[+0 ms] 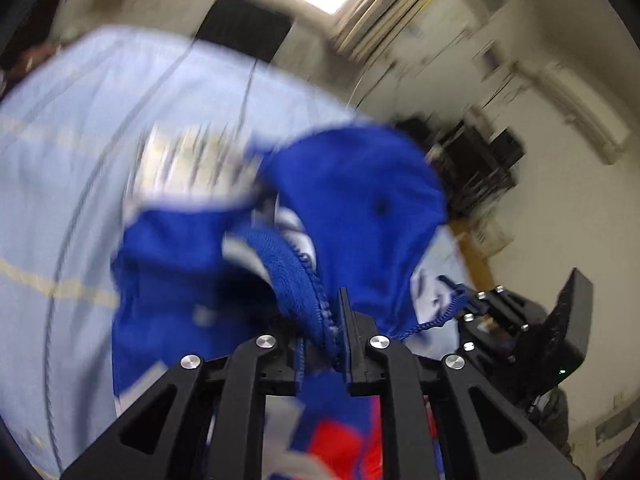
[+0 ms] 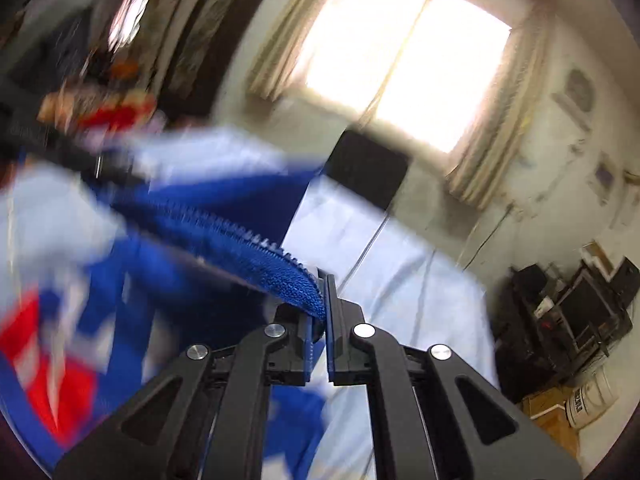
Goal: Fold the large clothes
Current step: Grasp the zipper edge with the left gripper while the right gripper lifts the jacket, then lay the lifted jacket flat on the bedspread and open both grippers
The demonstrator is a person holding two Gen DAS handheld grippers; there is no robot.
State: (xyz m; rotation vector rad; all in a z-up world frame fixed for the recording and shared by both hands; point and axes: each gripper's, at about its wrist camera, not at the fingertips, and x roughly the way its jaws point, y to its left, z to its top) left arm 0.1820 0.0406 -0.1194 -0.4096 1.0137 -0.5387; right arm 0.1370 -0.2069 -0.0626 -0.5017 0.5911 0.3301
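A blue zip jacket with white and red panels hangs in the air, bunched and blurred by motion. My left gripper is shut on its blue ribbed zip edge. My right gripper is shut on the ribbed zip edge of the same jacket, which stretches away to the left. The right gripper also shows in the left wrist view, low at the right, pinching the zip edge. A pale blue sheet lies under the jacket; it also shows in the right wrist view.
A black rectangular object stands at the far edge of the sheet, also in the right wrist view. A bright curtained window is behind. Dark equipment racks and a white bucket stand at the right by the wall.
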